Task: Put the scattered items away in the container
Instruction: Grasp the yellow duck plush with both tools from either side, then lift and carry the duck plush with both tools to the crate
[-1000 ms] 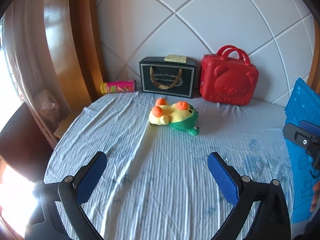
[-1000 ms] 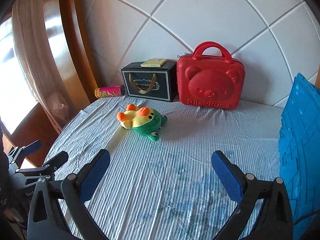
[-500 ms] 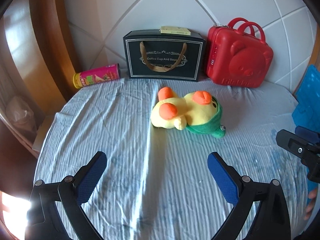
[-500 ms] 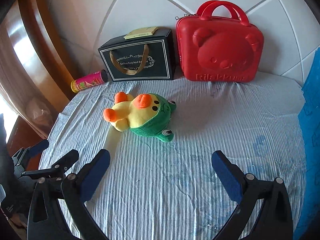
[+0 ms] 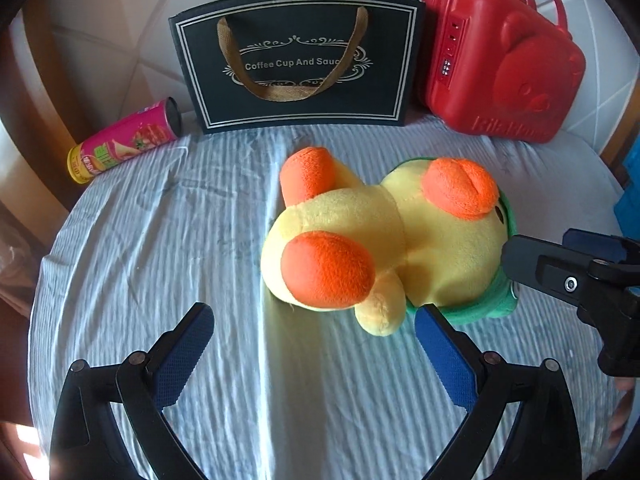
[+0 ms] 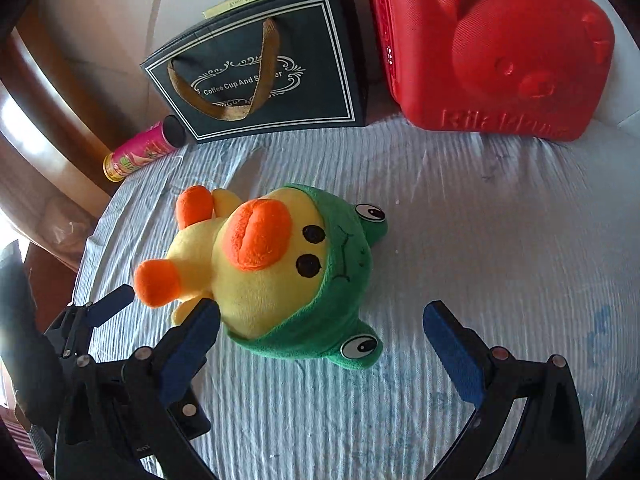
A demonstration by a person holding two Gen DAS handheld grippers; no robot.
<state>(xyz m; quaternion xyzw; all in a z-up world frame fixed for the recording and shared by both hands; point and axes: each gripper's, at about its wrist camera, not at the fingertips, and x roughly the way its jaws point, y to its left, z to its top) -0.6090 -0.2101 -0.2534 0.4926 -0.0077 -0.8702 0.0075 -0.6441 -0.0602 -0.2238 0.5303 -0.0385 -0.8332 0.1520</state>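
My left gripper [image 5: 314, 350] and right gripper [image 6: 322, 338] hover with jaws spread apart just before the plush duck [image 6: 272, 272], which lies on the striped sheet [image 5: 160, 240]; beyond stand the black gift bag [image 5: 296, 60] and red case [image 6: 492, 48].

Seen from its own wrist camera, the left tool [image 5: 314, 344] is a black plastic fork with two curved arms, each tipped with a blue pad [image 5: 182, 354] of fine cross-hatched texture and pinned with round silver screws. The right tool [image 6: 320, 340] matches it: black arms, blue textured fingertips [image 6: 454, 350], silver rivets at the joints. A sliver of bare skin [image 5: 622, 400] edges the left camera's frame.
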